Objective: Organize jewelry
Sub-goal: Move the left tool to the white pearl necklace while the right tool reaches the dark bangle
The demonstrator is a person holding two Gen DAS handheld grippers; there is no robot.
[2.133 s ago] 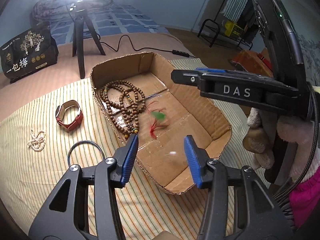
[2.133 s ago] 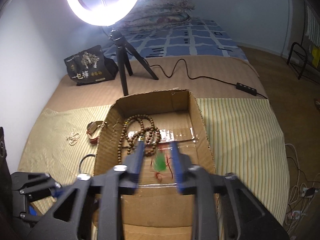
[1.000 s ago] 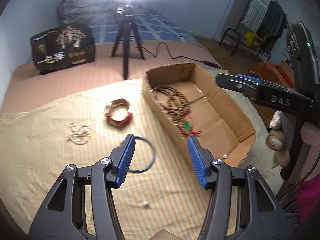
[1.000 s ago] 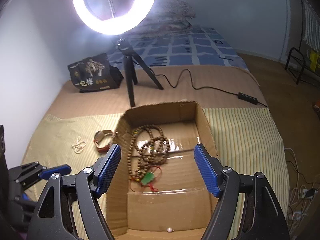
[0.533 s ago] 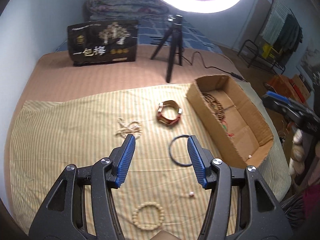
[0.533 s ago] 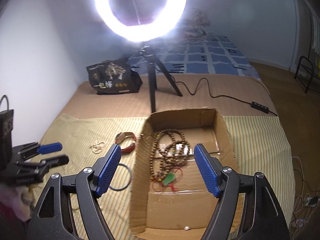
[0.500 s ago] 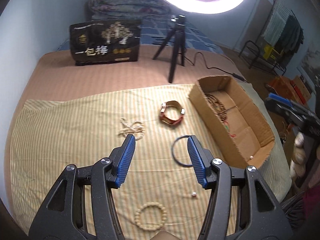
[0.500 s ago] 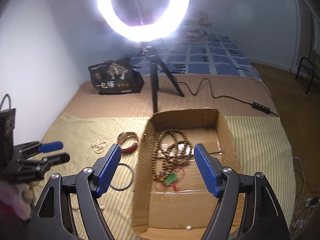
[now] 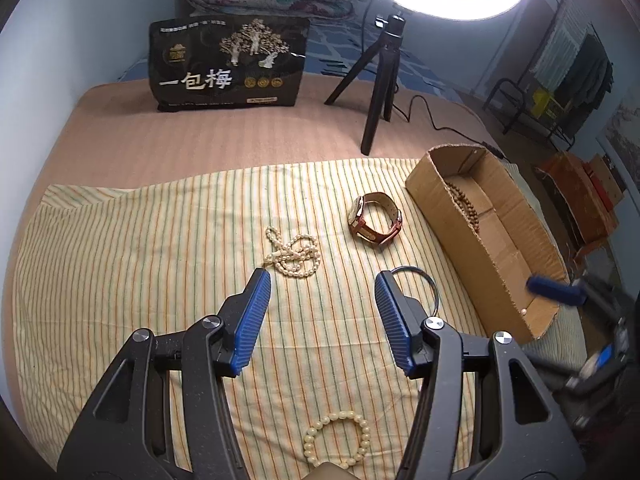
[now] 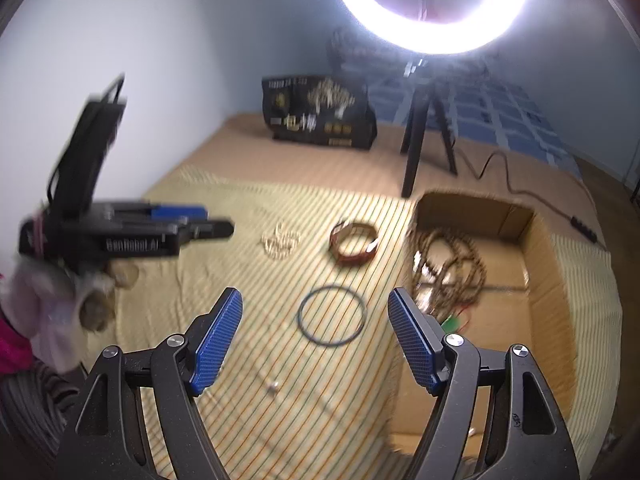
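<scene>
Both tools swung off cardboard box (image 9: pixel 472 216) (corrugated).

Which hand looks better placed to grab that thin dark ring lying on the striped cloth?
Probably the right. The right tool is open, with the thin dark ring lying between its fingers. The left tool is open too, but the ring sits off behind one finger.
</scene>
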